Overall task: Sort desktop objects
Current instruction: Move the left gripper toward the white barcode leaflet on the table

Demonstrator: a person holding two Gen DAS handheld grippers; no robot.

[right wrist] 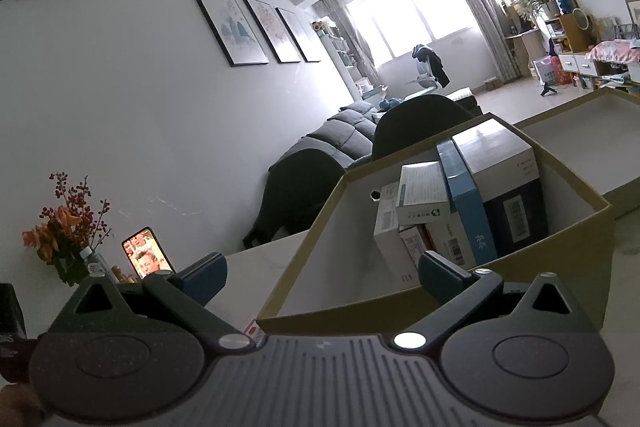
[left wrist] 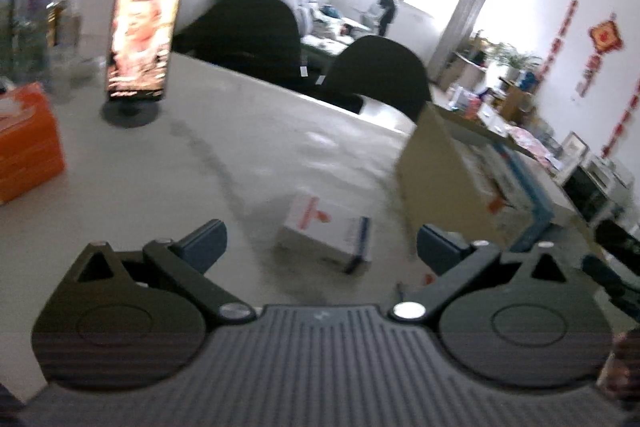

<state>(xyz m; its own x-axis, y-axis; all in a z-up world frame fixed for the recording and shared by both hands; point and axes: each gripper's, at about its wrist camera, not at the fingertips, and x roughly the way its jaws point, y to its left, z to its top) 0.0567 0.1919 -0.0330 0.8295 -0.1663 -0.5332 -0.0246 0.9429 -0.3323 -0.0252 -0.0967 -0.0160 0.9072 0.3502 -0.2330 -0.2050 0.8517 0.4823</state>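
1. Left wrist view: the left gripper (left wrist: 320, 247) has its jaws spread as wide as they go, with nothing pinched between them and neither pad touching anything.
2. Just beyond the gap between its fingers, a small white carton (left wrist: 326, 233) with red print on top and a blue stripe at one end lies flat on the pale table (left wrist: 168, 187), apart from both pads.
3. To the right of that carton stands the cardboard box (left wrist: 444, 179), its tan wall near the carton but not touching it.
4. Farther out on the left sit an orange box (left wrist: 28, 155) and a phone (left wrist: 142, 31) propped upright on a round dark stand, its screen lit.
5. Right wrist view: the right gripper (right wrist: 322, 277) is also spread wide and empty; it hovers at the near rim of the cardboard box (right wrist: 576, 251), its right finger over the box's inside.
6. Inside the box, several packages stand packed together against the far side: a tall dark carton with a white top (right wrist: 512, 195), a blue sleeve (right wrist: 466, 203) leaning on it, and smaller white cartons (right wrist: 420, 191) in front.
7. The view from the left gripper is blurred, so the print on the carton cannot be read.
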